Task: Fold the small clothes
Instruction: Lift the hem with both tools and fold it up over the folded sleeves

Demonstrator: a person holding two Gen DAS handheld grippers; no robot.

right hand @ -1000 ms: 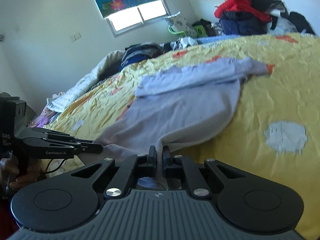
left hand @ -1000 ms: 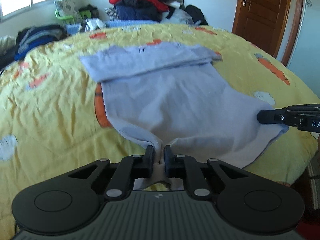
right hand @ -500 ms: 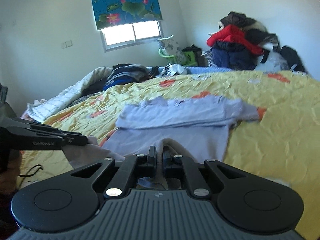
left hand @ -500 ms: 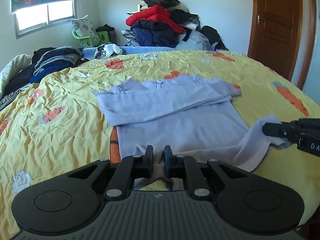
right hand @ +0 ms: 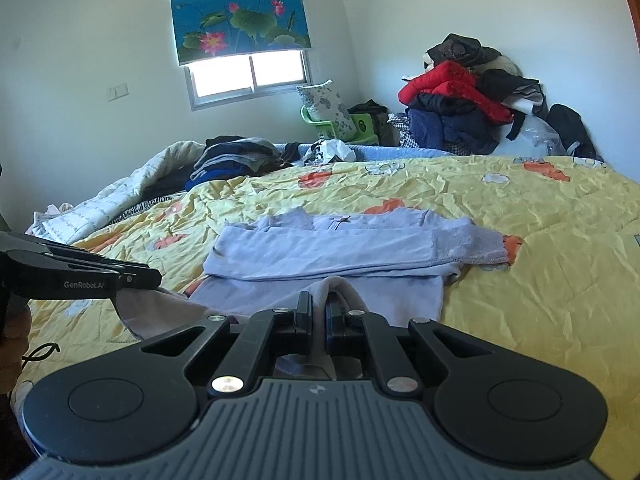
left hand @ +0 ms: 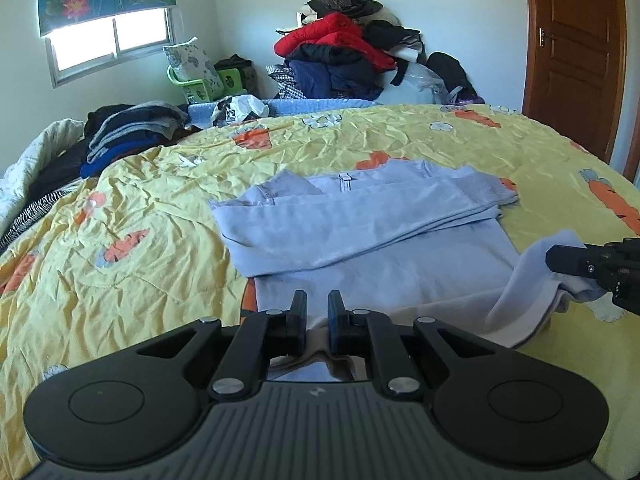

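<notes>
A light blue long-sleeved top point(left hand: 372, 236) lies on the yellow bedspread point(left hand: 140, 216), its sleeves folded across the chest. My left gripper point(left hand: 317, 308) is shut on the top's near left hem corner, lifted off the bed. My right gripper point(right hand: 318, 308) is shut on the near right hem corner, also lifted. The top point(right hand: 340, 248) shows in the right wrist view too. Each gripper appears in the other's view: the right one point(left hand: 560, 260) at the right edge, the left one point(right hand: 148, 276) at the left.
A stack of folded dark clothes point(left hand: 128, 128) sits at the bed's far left. A heap of red and dark garments point(left hand: 344, 60) rises behind the bed. A wooden door point(left hand: 572, 52) stands at the right. A window point(right hand: 248, 76) is in the far wall.
Both grippers have lifted the hem corners and carried them forward over the top's body; the lower part of the top is now raised and slack rather than stretched flat.
</notes>
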